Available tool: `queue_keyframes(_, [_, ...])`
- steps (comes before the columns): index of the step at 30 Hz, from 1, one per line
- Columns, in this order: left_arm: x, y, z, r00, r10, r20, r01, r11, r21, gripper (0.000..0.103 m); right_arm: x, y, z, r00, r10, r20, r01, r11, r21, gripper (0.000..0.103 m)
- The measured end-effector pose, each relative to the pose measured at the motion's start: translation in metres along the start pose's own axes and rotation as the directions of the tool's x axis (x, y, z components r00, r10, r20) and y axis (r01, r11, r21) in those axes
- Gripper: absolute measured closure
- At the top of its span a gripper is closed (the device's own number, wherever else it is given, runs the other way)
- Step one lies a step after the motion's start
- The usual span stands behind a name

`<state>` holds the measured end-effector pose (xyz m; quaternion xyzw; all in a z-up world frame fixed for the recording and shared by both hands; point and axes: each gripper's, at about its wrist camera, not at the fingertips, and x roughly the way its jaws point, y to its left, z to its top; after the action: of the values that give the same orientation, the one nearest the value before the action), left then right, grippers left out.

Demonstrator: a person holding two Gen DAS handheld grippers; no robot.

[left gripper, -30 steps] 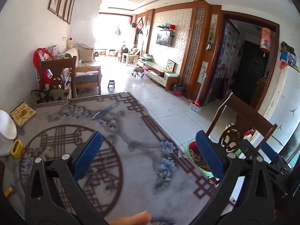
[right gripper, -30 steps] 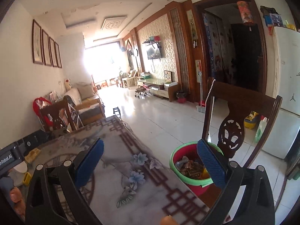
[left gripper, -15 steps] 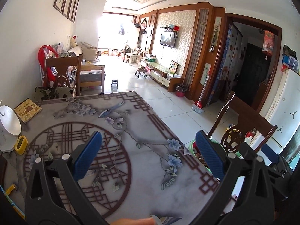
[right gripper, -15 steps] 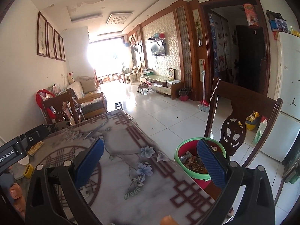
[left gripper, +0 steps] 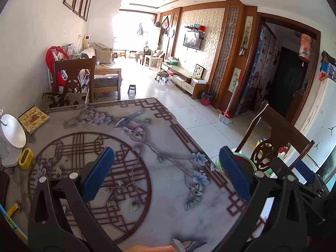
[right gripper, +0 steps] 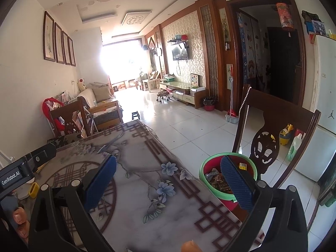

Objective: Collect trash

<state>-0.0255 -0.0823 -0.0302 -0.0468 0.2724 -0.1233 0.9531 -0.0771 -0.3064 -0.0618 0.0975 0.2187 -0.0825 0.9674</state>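
Note:
A red bin with a green rim point(right gripper: 204, 163) stands on the floor off the table's right edge, with several wrappers point(right gripper: 218, 183) inside. In the left wrist view only a sliver of the bin point(left gripper: 243, 156) shows behind the right finger. My left gripper point(left gripper: 167, 174) hangs open over the patterned table point(left gripper: 147, 138) with nothing between its blue pads. My right gripper point(right gripper: 169, 182) is open too, above the table's right edge beside the bin. A pale scrap point(left gripper: 177, 244) lies at the near edge by a fingertip.
A dark wooden chair point(right gripper: 271, 126) with a bead string stands right behind the bin. On the table's left side sit a yellow book point(left gripper: 33, 118), a white round appliance point(left gripper: 11, 138) and a yellow holder point(left gripper: 26, 161). Another chair point(left gripper: 73, 77) is at the far end.
Both views have swung slightly left and taken in more of the table. Less of the bin shows in the left wrist view. Both grippers stay open and empty.

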Motion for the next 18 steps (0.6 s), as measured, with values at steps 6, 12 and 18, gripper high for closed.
queue_keyframes(6, [0.003,0.001,0.000,1.000,-0.003,-0.008,0.003,1.000,0.002,0.005,0.004,0.000,-0.002,1.000,-0.001,-0.013,0.001,1.000,0.002,0.007])
queue_keyframes(12, [0.009,0.004,-0.002,1.000,-0.003,-0.025,0.003,1.000,-0.002,0.005,0.010,0.000,-0.003,1.000,-0.001,-0.029,0.001,1.000,0.001,0.007])
queue_keyframes(18, [0.018,0.007,-0.003,0.998,0.000,-0.058,-0.001,1.000,-0.014,0.005,0.019,0.003,-0.007,0.998,0.004,-0.057,-0.005,1.000,-0.004,0.007])
